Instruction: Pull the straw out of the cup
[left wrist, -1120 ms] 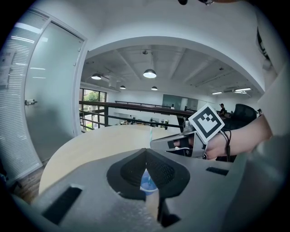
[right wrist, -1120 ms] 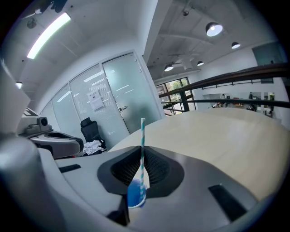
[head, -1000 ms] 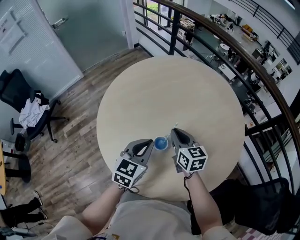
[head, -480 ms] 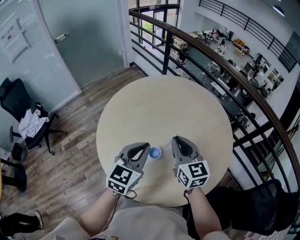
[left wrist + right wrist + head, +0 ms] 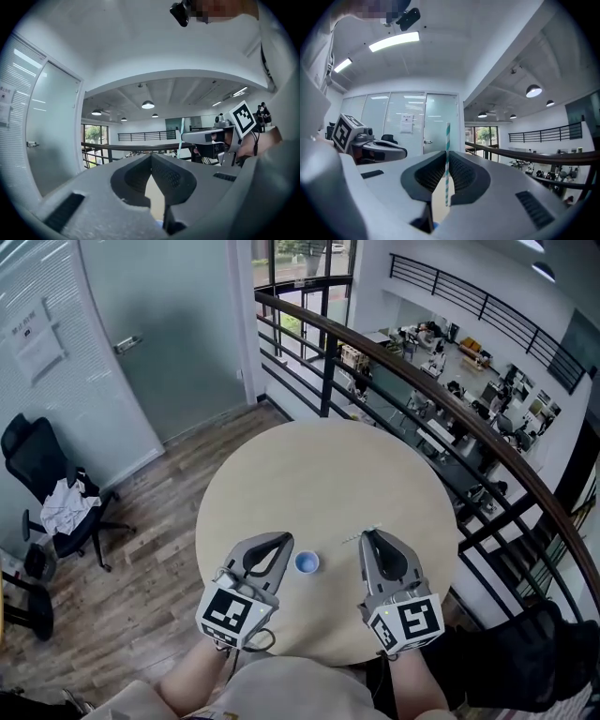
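Observation:
A small blue cup (image 5: 307, 562) stands upright on the round beige table (image 5: 309, 474), near its front edge, with no straw in it. My right gripper (image 5: 367, 534) is held right of and above the cup, shut on a teal-and-white striped straw (image 5: 361, 537). In the right gripper view the straw (image 5: 447, 164) stands upright between the closed jaws, and my right gripper (image 5: 446, 153) points level. My left gripper (image 5: 287, 538) hangs left of the cup, jaws together with nothing between them; the left gripper view shows the tips of my left gripper (image 5: 151, 155) meeting.
A dark metal railing (image 5: 422, 381) curves behind and right of the table, with a lower floor beyond it. A black office chair (image 5: 56, 493) stands far left on the wooden floor, by a glass wall (image 5: 159, 334). Another dark seat (image 5: 534, 652) sits at the lower right.
Both grippers have risen away from the tabletop, the right one carrying the straw up. The cup stays on the table and now looks smaller between them.

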The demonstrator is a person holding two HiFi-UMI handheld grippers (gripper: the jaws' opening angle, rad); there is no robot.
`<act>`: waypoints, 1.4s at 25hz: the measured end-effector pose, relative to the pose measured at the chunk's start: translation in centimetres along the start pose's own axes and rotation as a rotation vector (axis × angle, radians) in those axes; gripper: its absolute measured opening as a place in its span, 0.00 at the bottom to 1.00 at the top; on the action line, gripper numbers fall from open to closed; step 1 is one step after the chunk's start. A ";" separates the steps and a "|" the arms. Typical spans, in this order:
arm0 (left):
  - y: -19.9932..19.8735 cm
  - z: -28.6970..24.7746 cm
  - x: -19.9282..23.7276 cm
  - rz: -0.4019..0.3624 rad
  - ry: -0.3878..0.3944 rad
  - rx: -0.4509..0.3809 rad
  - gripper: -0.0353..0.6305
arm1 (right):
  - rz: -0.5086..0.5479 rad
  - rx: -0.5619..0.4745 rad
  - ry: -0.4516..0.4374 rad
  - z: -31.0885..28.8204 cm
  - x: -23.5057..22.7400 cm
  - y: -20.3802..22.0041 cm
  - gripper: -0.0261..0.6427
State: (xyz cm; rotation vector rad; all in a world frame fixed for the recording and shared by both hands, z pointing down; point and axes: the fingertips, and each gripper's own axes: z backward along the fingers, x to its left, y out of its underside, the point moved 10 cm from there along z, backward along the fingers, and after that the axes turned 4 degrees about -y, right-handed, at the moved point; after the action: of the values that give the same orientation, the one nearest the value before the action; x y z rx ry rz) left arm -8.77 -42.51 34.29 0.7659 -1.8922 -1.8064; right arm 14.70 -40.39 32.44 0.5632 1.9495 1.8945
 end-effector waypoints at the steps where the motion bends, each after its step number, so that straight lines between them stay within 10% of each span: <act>1: -0.8 0.2 -0.1 -0.010 -0.002 -0.013 0.07 | 0.003 -0.019 0.001 0.6 0.1 -0.8 0.09; 7: -3.6 1.3 -1.6 -0.098 -0.009 -0.066 0.07 | 0.028 -0.077 0.011 3.9 1.6 -3.0 0.09; 18: -1.5 3.6 -3.3 0.034 0.000 -0.043 0.07 | 0.005 -0.038 0.041 7.5 2.6 -0.3 0.09; 35: -1.7 3.8 -4.1 -0.025 -0.023 -0.008 0.07 | -0.024 -0.022 0.027 7.6 2.2 -0.3 0.09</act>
State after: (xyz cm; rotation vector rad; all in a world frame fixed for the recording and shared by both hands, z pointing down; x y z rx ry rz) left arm -7.88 -36.98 32.63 0.7732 -1.8972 -1.8442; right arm 16.78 -32.79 31.94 0.5087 1.9410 1.9161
